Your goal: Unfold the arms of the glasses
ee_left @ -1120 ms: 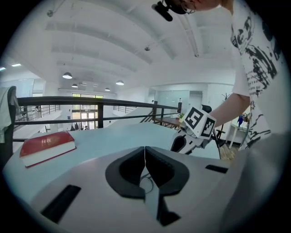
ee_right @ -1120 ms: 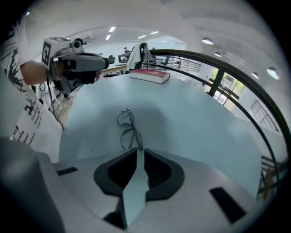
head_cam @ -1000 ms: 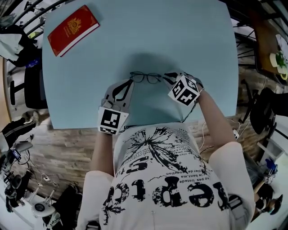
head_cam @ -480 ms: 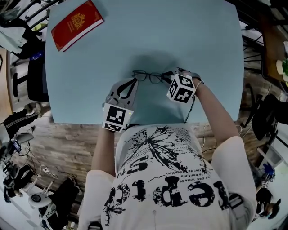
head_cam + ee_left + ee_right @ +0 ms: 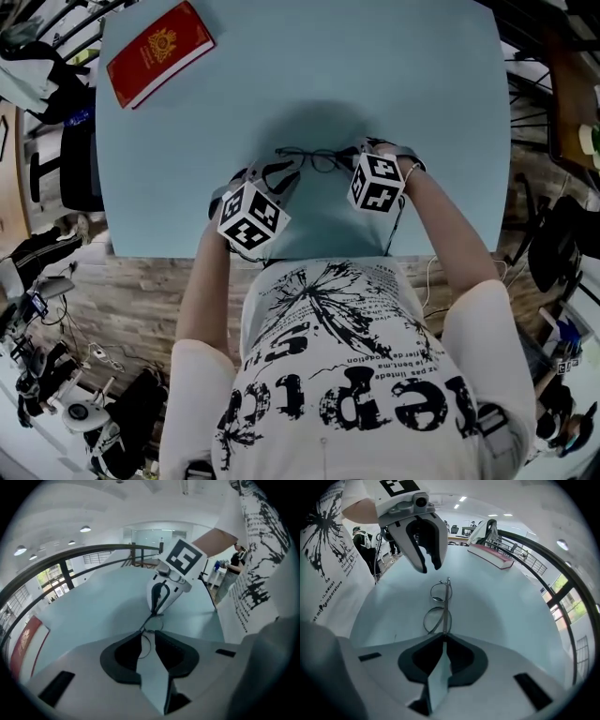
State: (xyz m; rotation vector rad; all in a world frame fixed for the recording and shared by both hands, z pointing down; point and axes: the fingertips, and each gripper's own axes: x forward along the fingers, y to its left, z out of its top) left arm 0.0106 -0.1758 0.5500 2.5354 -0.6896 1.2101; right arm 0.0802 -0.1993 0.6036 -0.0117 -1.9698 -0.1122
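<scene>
My right fingers [image 5: 461,658], which have just been closing, pinch one end of the folded glasses [image 5: 314,159]. My left fingers [image 5: 122,656] stand slightly spread around the other end. A red book [image 5: 159,52] lies well apart.

Head view overhead; opposed views share glasses [image 5: 309,158]

Pale blue table [image 5: 187,141] on wood-plank floor [image 5: 141,300]; ceiling lights [image 5: 85,528] lit.
</scene>
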